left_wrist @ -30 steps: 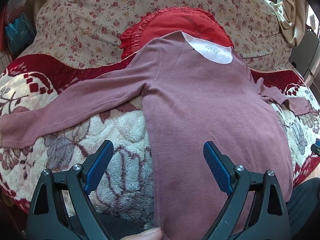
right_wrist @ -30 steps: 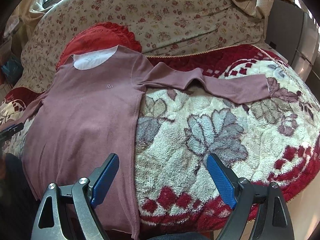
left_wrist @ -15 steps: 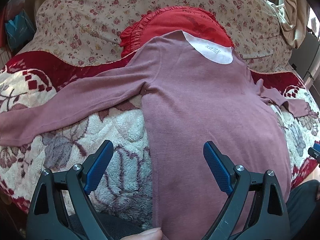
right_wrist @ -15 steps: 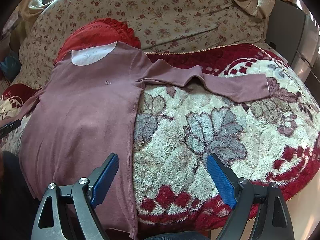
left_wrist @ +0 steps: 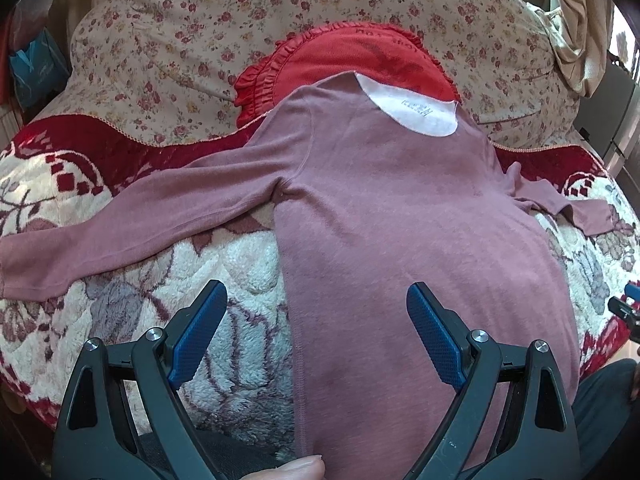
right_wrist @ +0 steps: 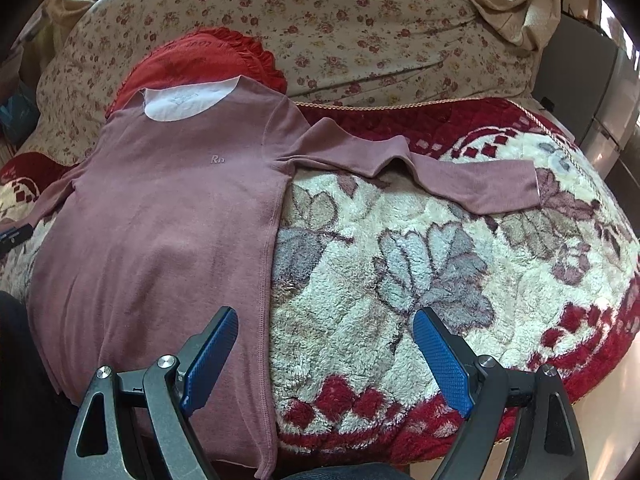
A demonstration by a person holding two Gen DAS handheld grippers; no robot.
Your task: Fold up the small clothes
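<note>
Dusty-pink long-sleeved knit top (left_wrist: 400,220) lies flat, front up, on the fleecy floral blanket in cream and red (right_wrist: 400,280), both sleeves spread out sideways. Its collar rests on a red frilled cushion (left_wrist: 360,56). My left tongs (left_wrist: 316,316) hang above the top's lower left edge, blue pads wide apart, gripping nothing. My right tongs (right_wrist: 324,344) likewise gape over the opposite side seam, empty.
</note>
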